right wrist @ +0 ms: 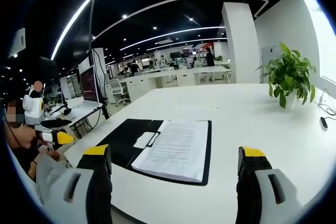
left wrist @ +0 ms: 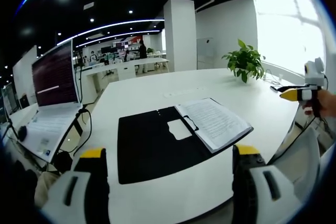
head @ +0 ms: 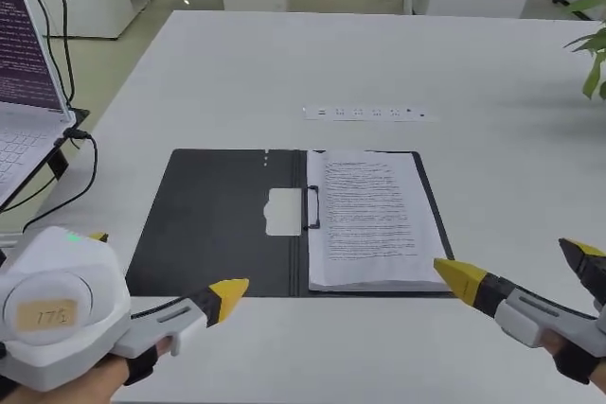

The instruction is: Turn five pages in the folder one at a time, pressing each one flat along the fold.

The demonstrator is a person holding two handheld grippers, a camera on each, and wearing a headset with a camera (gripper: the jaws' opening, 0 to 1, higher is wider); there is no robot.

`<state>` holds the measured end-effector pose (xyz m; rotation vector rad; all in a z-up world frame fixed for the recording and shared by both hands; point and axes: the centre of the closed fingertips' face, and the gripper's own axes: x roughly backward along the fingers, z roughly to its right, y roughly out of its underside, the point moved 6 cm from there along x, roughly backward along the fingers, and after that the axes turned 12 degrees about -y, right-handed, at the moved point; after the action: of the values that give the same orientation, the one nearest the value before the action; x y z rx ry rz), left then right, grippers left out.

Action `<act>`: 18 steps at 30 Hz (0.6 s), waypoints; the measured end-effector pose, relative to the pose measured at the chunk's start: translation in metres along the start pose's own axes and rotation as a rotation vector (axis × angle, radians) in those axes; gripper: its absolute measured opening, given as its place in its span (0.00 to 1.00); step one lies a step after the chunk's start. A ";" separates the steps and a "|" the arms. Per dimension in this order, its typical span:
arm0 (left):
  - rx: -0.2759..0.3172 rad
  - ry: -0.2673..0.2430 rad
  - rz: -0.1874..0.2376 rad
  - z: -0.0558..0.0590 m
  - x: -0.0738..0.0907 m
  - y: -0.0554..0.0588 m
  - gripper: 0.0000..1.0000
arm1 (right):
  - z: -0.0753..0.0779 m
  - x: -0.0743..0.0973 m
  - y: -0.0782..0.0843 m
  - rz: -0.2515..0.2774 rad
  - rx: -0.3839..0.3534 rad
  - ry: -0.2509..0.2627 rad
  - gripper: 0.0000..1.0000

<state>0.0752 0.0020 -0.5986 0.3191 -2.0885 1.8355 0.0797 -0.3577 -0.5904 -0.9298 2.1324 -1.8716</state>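
The left tool [left wrist: 170,153] hangs with its jaws spread wide and nothing between them, off the 7 o'clock corner of the folder [head: 218,224]. Its yellow tips are short of the folder's near edge. The right tool [right wrist: 174,151] is likewise wide apart and empty, at 4 o'clock from the folder, with one tip close to the near right corner of the stack of pages [head: 365,219]. The folder lies open and flat near the front edge of the white worktop [head: 379,63], its near edge parallel to that edge. Its black left cover is bare, and the pages sit squared on the right half, held by a clip [head: 311,207] along the fold. From 12 to 3 o'clock the worktop is open. At 9 to 10 o'clock a laptop [head: 24,92] stands off the worktop's left edge, with a cable [head: 90,163] looping beside it. A plant [head: 595,54] sits at 2 o'clock, well apart from the folder.
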 end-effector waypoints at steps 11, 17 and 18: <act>-0.010 -0.015 0.013 -0.007 0.006 -0.002 0.99 | -0.007 -0.006 0.000 -0.005 -0.003 -0.022 1.00; -0.010 -0.024 0.003 -0.010 0.010 0.002 0.99 | -0.010 -0.008 0.000 -0.008 -0.002 -0.032 1.00; -0.009 -0.025 0.002 -0.010 0.010 0.002 0.99 | -0.010 -0.008 0.000 -0.009 -0.001 -0.032 1.00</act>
<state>0.0664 0.0124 -0.5955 0.3392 -2.1137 1.8324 0.0808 -0.3453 -0.5906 -0.9640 2.1146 -1.8473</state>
